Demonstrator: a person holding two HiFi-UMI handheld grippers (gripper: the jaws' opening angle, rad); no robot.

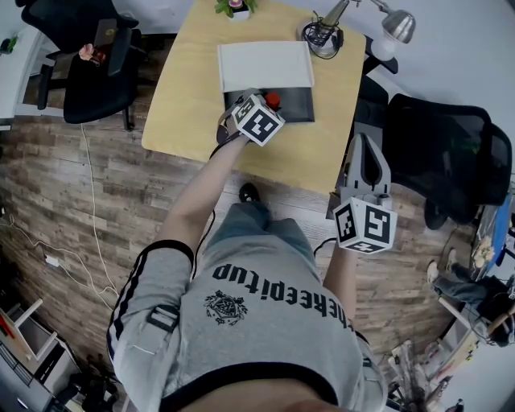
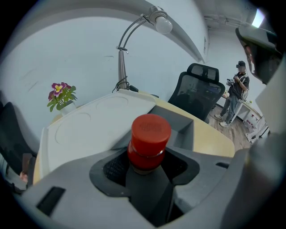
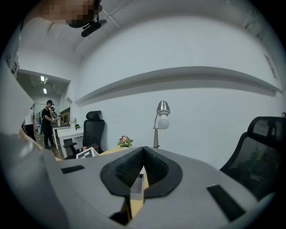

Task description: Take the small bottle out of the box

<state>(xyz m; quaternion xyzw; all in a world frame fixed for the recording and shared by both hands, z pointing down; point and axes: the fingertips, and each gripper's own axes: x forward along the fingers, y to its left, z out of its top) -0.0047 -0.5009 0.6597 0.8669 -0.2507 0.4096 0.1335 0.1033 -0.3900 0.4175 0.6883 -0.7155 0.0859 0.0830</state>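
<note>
A small bottle with a red cap (image 2: 149, 142) stands upright between the jaws of my left gripper (image 2: 145, 169), which is shut on its neck. In the head view the red cap (image 1: 273, 100) shows just above the dark open box (image 1: 298, 105), beside the left gripper (image 1: 259, 103). The box's white lid (image 1: 265, 64) lies open behind it. In the left gripper view the dark box (image 2: 190, 121) and white lid (image 2: 89, 127) lie beyond the bottle. My right gripper (image 1: 364, 145) hangs off the table's right edge, shut (image 3: 143, 166) with nothing in it.
On the wooden table (image 1: 193, 88) a desk lamp (image 1: 396, 24) stands at the far right corner and a flower pot (image 1: 235, 7) at the far edge. Black office chairs stand left (image 1: 96, 72) and right (image 1: 447, 153). A person (image 2: 235, 91) stands far off.
</note>
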